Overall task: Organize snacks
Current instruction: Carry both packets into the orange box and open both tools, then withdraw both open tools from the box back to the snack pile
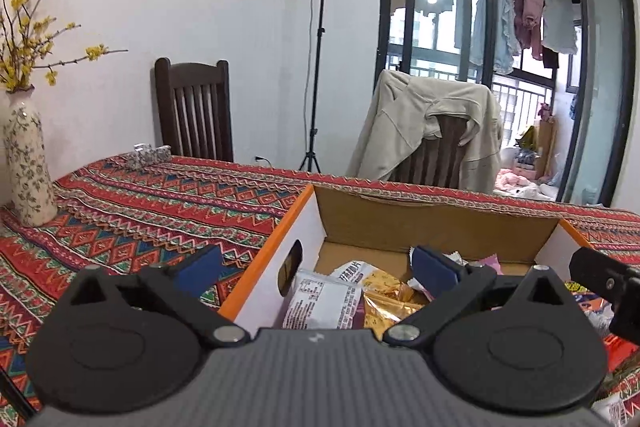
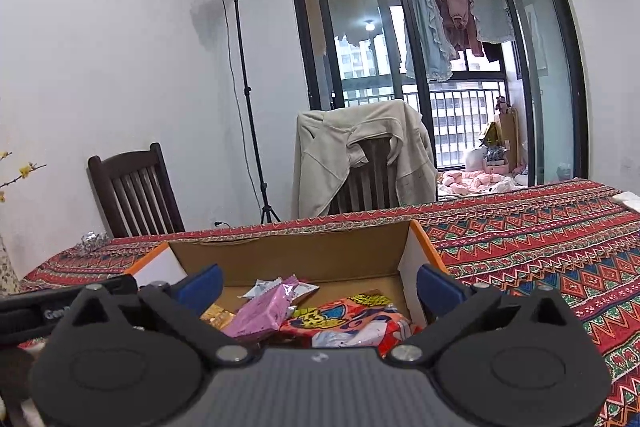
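Left wrist view first: my left gripper (image 1: 316, 267) has its blue-padded fingers spread wide with nothing clamped between them. One finger sits outside the left wall of the cardboard box (image 1: 276, 247); the other hangs over its inside. Just past the fingers, inside the box, I see a white snack packet (image 1: 320, 297) lying against the left wall, with a gold foil packet (image 1: 386, 301) touching it on its right. At the right edge of this view a black part of my right gripper (image 2: 320, 285) pokes in over the box.

From the right wrist view, that gripper's jaws are also fully apart and empty, both fingers poised over the near side of the box. Inside the box, beyond them, a pink packet (image 2: 262, 313) leans on a red and orange snack bag (image 2: 352, 319), and a small pale wrapper (image 2: 266, 287) lies farther back.

The box rests on a patterned red tablecloth (image 2: 540, 247). Left of the box, I see a floral vase (image 1: 28, 155) with yellow blossom branches. Behind the box stand two dark wooden chairs, one draped with a beige jacket (image 2: 360, 151), and a light stand (image 2: 240, 87) between them.
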Demonstrator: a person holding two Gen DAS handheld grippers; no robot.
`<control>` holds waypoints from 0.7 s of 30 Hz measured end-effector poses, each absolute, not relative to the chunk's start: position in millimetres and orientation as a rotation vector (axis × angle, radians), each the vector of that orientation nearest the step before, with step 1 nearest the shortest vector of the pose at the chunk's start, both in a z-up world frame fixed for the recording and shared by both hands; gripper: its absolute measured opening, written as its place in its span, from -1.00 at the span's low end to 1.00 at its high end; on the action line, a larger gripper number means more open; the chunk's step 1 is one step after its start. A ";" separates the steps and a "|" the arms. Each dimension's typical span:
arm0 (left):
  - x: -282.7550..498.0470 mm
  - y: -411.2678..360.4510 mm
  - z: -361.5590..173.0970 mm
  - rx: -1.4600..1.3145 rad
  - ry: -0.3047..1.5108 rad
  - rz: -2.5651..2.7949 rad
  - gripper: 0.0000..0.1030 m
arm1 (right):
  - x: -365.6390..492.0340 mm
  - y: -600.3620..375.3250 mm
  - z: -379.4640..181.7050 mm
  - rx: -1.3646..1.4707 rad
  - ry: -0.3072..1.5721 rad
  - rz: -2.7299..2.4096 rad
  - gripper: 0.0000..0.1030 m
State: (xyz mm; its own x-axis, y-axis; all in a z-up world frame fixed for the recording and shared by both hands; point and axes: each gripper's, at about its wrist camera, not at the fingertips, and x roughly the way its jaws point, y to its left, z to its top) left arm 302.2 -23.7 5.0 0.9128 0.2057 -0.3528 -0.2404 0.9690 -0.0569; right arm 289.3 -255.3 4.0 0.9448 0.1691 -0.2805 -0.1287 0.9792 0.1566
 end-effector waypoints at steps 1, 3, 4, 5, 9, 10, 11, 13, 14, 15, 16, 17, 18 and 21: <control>302.0 -24.6 7.2 -0.099 0.352 0.234 1.00 | 289.3 -255.3 5.9 0.131 0.294 0.160 1.00; 298.9 -26.6 14.0 -0.093 0.348 0.250 1.00 | 286.9 -256.0 11.2 0.127 0.278 0.169 1.00; 296.5 -26.5 17.5 -0.092 0.342 0.255 1.00 | 285.0 -256.8 15.2 0.123 0.268 0.173 1.00; 293.2 -26.1 21.2 -0.092 0.335 0.258 1.00 | 282.9 -257.0 18.5 0.117 0.263 0.176 1.00; 278.8 -21.8 31.3 -0.078 0.339 0.251 1.00 | 270.9 -256.9 35.3 0.092 0.230 0.179 1.00; 274.8 -20.7 32.5 -0.072 0.337 0.251 1.00 | 267.5 -257.0 38.9 0.091 0.225 0.180 1.00; 270.4 -19.1 33.5 -0.068 0.335 0.253 1.00 | 264.6 -257.2 41.9 0.093 0.225 0.180 1.00; 260.8 -15.5 33.7 -0.067 0.336 0.254 1.00 | 258.9 -256.6 45.7 0.100 0.243 0.175 1.00; 256.6 -13.5 32.8 -0.067 0.342 0.253 1.00 | 256.1 -256.4 46.0 0.101 0.251 0.174 1.00; 253.1 -11.8 32.2 -0.067 0.349 0.251 1.00 | 252.4 -256.0 45.7 0.099 0.260 0.175 1.00; 249.5 -9.6 31.6 -0.065 0.354 0.247 1.00 | 249.1 -255.1 45.1 0.095 0.267 0.175 1.00; 244.2 -8.2 30.3 -0.061 0.358 0.243 1.00 | 245.3 -254.7 44.2 0.090 0.274 0.174 1.00; 239.0 -7.3 28.6 -0.055 0.360 0.242 1.00 | 241.3 -254.4 43.3 0.087 0.281 0.174 1.00; 222.0 -2.2 22.1 -0.045 0.373 0.237 1.00 | 228.3 -254.8 38.3 0.084 0.303 0.176 1.00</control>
State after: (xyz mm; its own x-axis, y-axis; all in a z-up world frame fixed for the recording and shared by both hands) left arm 222.0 -2.2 22.1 0.9038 0.2210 -0.3664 -0.2374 0.9714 0.0002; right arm 228.3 -254.8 38.3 0.9394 0.1844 -0.2889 -0.1594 0.9813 0.1081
